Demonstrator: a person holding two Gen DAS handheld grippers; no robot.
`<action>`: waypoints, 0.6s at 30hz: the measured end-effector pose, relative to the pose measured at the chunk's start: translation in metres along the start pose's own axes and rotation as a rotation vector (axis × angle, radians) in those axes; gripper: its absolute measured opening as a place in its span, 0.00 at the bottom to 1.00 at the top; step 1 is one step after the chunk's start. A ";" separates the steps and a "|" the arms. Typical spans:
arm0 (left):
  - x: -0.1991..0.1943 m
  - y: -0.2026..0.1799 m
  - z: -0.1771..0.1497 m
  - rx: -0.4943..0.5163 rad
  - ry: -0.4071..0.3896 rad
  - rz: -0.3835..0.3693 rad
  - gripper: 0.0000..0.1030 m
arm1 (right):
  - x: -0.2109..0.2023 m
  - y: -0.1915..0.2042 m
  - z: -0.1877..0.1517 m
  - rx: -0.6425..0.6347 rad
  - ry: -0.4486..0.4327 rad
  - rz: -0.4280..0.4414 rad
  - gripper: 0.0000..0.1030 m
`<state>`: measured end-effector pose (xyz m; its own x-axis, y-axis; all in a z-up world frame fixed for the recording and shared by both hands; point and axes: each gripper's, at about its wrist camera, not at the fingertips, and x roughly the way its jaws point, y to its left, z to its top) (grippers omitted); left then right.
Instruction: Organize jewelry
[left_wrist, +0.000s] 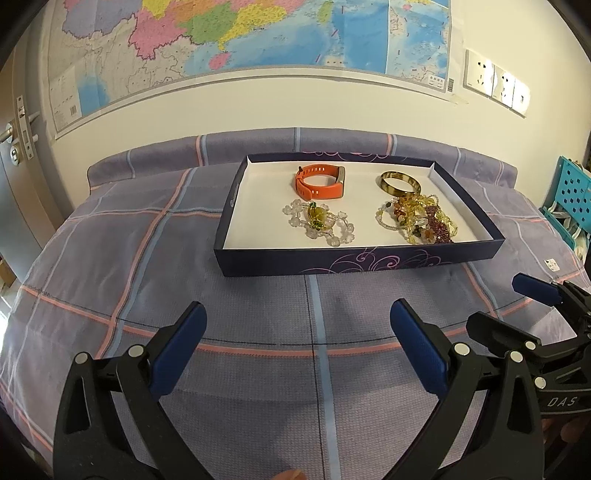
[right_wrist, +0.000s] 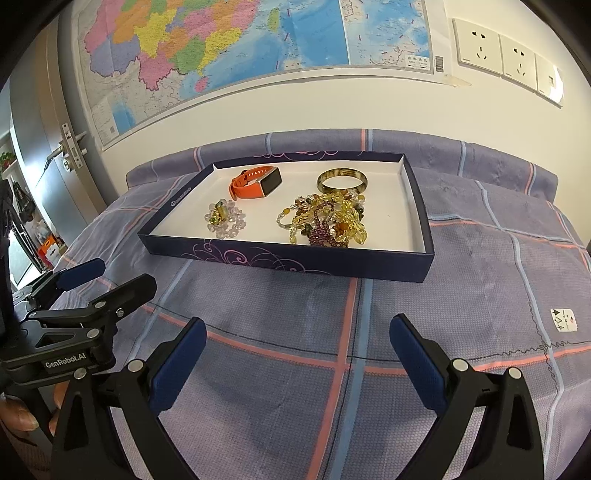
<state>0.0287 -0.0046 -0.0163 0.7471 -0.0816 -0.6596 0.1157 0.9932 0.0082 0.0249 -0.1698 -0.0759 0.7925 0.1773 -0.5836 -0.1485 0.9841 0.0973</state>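
Hovering: left gripper (left_wrist: 297, 321) and right gripper (right_wrist: 297, 336) are both hanging over the checked bedspread (left_wrist: 147, 295), short of the tray's near wall, each with jaws spread wide and nothing between them.

Carrier: navy tray (left_wrist: 354, 260) is sitting on the bedspread with its long side running across both views; all the jewelry is lying on its white floor.

Tangle: beaded pile (right_wrist: 325, 221) is crowding the tray's right half, reaching close to the near wall; several strands are overlapping and I cannot tell where one ends.

Bangle: amber bangle (right_wrist: 341, 180) is lying flat toward the far right corner, touching the back of the pile.

Watch: orange watch (right_wrist: 255, 182) is resting on its side near the far wall, left of centre, well apart from the pile.

Crystal bracelet: clear bead bracelet (left_wrist: 319, 221) is lying loose near the middle, just in front of the watch.

Bearing: everything is lying ahead of both tools, beyond the near wall, so any reach is going up and over that wall.

Nearer hand: judging by the views, the right gripper is facing the tangle more squarely, while the left is lining up with the crystal bracelet and watch.

Likely step: separating the pile is looking like the main work left.
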 end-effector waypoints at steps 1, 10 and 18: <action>0.000 0.000 0.000 -0.002 0.003 0.000 0.95 | 0.000 0.000 0.000 0.000 0.000 -0.002 0.93; 0.000 0.001 0.000 -0.001 -0.008 -0.009 0.95 | 0.000 0.000 0.000 0.000 0.001 -0.001 0.93; 0.003 0.000 -0.001 -0.006 0.012 -0.025 0.94 | 0.002 0.004 0.001 -0.019 0.018 0.011 0.93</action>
<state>0.0307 -0.0048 -0.0190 0.7362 -0.1051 -0.6686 0.1301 0.9914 -0.0126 0.0262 -0.1660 -0.0761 0.7800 0.1880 -0.5969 -0.1690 0.9817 0.0884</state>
